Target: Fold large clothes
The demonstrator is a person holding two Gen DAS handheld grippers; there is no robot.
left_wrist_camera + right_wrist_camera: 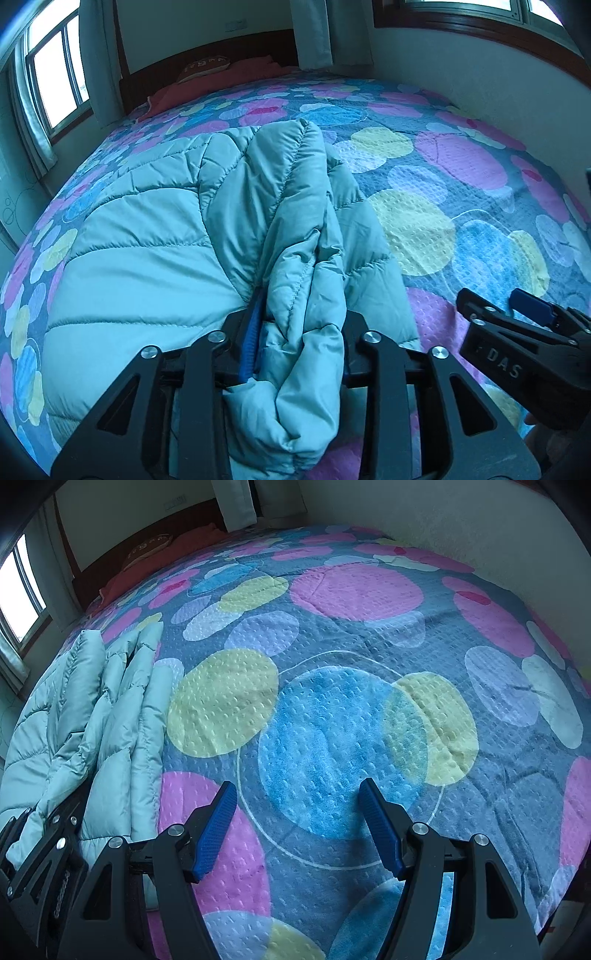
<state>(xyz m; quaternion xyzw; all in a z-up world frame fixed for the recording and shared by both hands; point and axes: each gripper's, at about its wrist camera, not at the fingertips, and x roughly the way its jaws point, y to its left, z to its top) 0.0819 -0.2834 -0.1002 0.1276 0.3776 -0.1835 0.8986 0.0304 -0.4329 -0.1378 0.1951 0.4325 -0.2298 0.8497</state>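
A pale teal quilted puffer jacket [147,240] lies spread on the left part of the bed, with a thick folded strip of it running down the middle of the left wrist view. My left gripper [303,310] has that bunched strip between its fingers; the fabric fills the gap, touches the blue left pad [251,339] and hides the right pad. In the right wrist view the jacket [110,709] lies at the left, with the left gripper [48,834] on it. My right gripper [297,786] stands open above bare bedspread, right of the jacket, with nothing between its pads.
The bed has a bedspread [332,590] printed with pink, yellow and blue circles. A reddish pillow [205,68] and a dark headboard [162,70] are at the far end. A white wall [424,77] borders the right side. Windows and curtains stand at the left.
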